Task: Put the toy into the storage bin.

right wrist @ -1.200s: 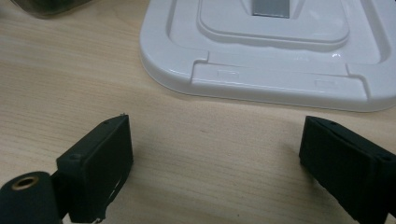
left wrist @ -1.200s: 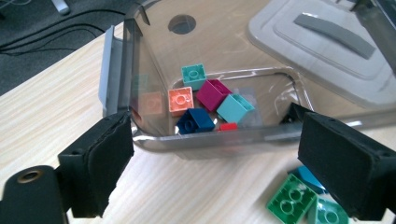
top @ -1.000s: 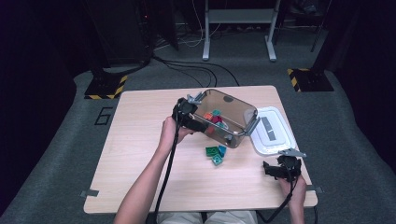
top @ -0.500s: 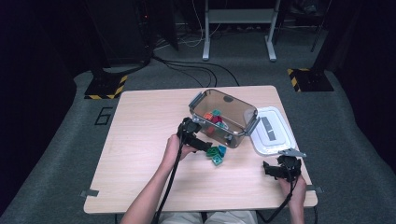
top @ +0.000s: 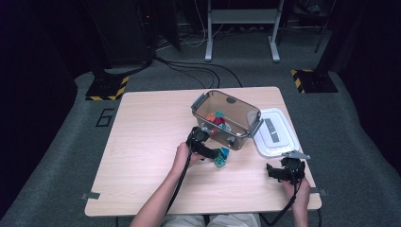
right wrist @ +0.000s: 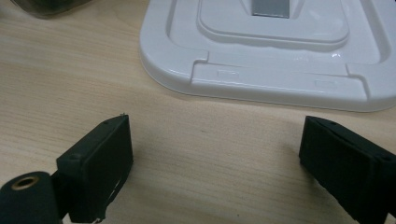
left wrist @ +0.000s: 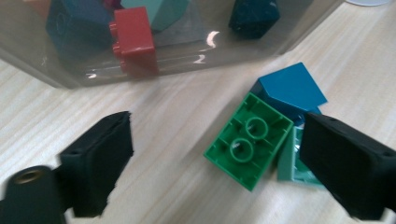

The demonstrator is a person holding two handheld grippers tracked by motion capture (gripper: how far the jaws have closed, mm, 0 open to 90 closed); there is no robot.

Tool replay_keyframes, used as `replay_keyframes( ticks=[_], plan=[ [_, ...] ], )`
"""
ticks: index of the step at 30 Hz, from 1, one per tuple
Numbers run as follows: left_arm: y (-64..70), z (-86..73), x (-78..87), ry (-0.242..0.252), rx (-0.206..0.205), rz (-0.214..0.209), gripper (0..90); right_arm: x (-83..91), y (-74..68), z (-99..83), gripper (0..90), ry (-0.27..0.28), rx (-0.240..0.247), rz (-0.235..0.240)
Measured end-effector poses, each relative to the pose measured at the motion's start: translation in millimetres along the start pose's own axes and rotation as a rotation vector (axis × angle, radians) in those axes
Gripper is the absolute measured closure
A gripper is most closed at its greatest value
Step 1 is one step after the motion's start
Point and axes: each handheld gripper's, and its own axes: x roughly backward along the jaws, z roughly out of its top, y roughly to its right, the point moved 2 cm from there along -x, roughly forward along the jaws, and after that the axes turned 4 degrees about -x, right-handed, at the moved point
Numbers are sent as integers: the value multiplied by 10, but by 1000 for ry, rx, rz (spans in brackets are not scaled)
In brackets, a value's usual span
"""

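Left gripper (left wrist: 215,154) spread wide around upturned green plastic brick (left wrist: 248,140), lower centre, seemingly not touching. Right gripper (right wrist: 215,158) likewise parted, empty, below white plastic lid (right wrist: 280,51).

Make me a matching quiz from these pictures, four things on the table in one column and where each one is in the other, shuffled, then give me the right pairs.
Things:
1. green brick
2. red brick
3. white lid
4. right gripper

Places:
A. inside the clear bin
B. flat on the table, to the right of the bin
C. studs down on the table, between the open jaws of the left gripper
D. near the table's front right corner, jaws open, holding nothing

Pairs: 1-C, 2-A, 3-B, 4-D
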Motion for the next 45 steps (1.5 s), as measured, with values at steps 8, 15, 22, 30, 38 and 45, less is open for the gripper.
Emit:
replay_keyframes(
  ticks=[8, 15, 22, 30, 38, 45],
  plan=[
    [12, -25, -111, 2, 7, -26, 347, 0, 0, 0, 92, 0, 0, 0],
    [17, -55, -79, 0, 21, -57, 466, 0, 0, 0, 92, 0, 0, 0],
    [-22, -164, -34, 8, 81, -99, 482, 0, -2, 0, 94, 1, 0, -3],
    [-52, -228, -28, 51, 144, -185, 653, -3, 0, 2, 95, 2, 0, -5],
    [-16, -203, 34, 38, 99, -140, 684, -1, -1, 1, 95, 2, -3, -6],
    [-39, -207, 107, 50, 92, -145, 686, -1, -1, 1, 95, 1, -3, -7]
  ],
)
